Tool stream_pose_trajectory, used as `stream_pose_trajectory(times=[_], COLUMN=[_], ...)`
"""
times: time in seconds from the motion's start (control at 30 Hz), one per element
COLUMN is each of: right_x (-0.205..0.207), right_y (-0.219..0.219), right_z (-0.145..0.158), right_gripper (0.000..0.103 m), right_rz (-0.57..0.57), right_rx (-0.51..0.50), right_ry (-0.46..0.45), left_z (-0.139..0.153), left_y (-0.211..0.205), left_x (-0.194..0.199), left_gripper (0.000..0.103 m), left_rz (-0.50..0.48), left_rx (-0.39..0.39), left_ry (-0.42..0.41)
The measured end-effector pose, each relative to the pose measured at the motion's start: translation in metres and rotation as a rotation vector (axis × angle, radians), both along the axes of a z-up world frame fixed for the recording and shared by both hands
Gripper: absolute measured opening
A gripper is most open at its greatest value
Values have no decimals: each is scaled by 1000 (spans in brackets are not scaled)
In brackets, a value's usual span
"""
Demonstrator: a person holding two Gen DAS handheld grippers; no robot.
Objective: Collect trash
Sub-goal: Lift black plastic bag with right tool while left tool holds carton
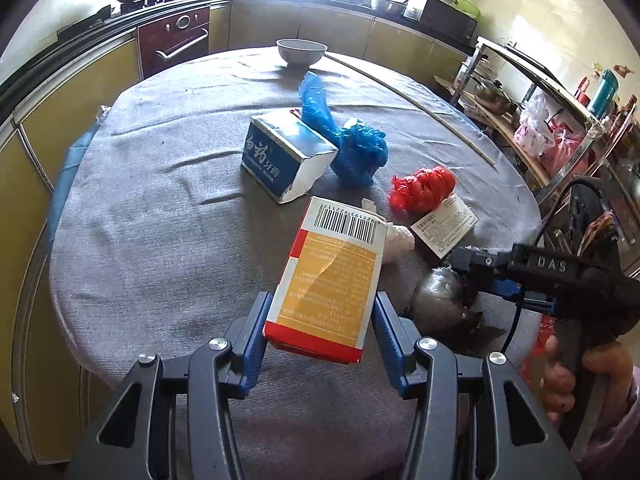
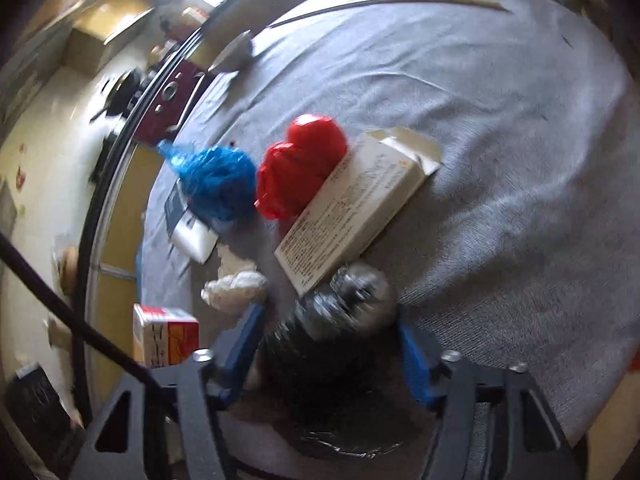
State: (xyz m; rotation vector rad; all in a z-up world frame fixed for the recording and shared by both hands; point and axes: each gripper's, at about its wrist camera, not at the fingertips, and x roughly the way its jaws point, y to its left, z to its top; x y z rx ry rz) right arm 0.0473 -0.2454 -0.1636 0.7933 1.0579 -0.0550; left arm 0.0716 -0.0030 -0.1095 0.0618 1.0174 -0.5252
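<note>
My left gripper point(image 1: 320, 322) is shut on a red, orange and white carton point(image 1: 330, 280) and holds it above the grey table; the carton also shows in the right wrist view point(image 2: 166, 334). My right gripper point(image 2: 330, 344) straddles a crumpled black plastic bag point(image 2: 332, 320) with its fingers point(image 2: 244, 344) on either side; the view is blurred. In the left wrist view the right gripper point(image 1: 476, 270) is over that bag point(image 1: 442, 300). Near it lie a red bag point(image 1: 424, 188) point(image 2: 300, 168), a blue bag point(image 1: 352, 144) point(image 2: 218, 180), a white box point(image 2: 356, 208), white tissue point(image 2: 236, 286) and a blue-white box point(image 1: 286, 156).
A white bowl point(image 1: 301, 51) stands at the far side of the round cloth-covered table point(image 1: 160, 240). Yellow cabinets and a dark red oven point(image 1: 174, 42) line the left wall. A metal shelf rack point(image 1: 560, 120) with bags and bottles stands to the right.
</note>
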Motion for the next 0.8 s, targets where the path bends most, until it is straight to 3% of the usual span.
stream_pose_trajectory(times=[0.2,0.27,0.3,0.4,0.57,0.7,0.8], right_x=[-3,-9,-10,-14,-8,5,8], right_y=[-6,-18,-20,-27,-10,11,24], right_z=[6,10,10,8,2,-5,-1], right_gripper=[57,71,72,72,72,72,68], right_rz=[15,-22,-33,-54,-22,8,46], right_rx=[4,8,12,99,139,96,-9], right_ry=[-24,-26,-20,4,42,80,53], left_z=[-1,-1,-1,-3,-8,-6,-5], left_y=[0,-1,-1,-2,-2,-1,1], left_x=[-1,-2,-2,-3,-4,-6,-6], left_gripper=[52,52,52,52,52,52,52], left_rz=[3,-2,-2,-7,-3,-5,0], left_rx=[4,6,5,5,12,10,9], left_ry=[3,-1,0,2,18,14,12])
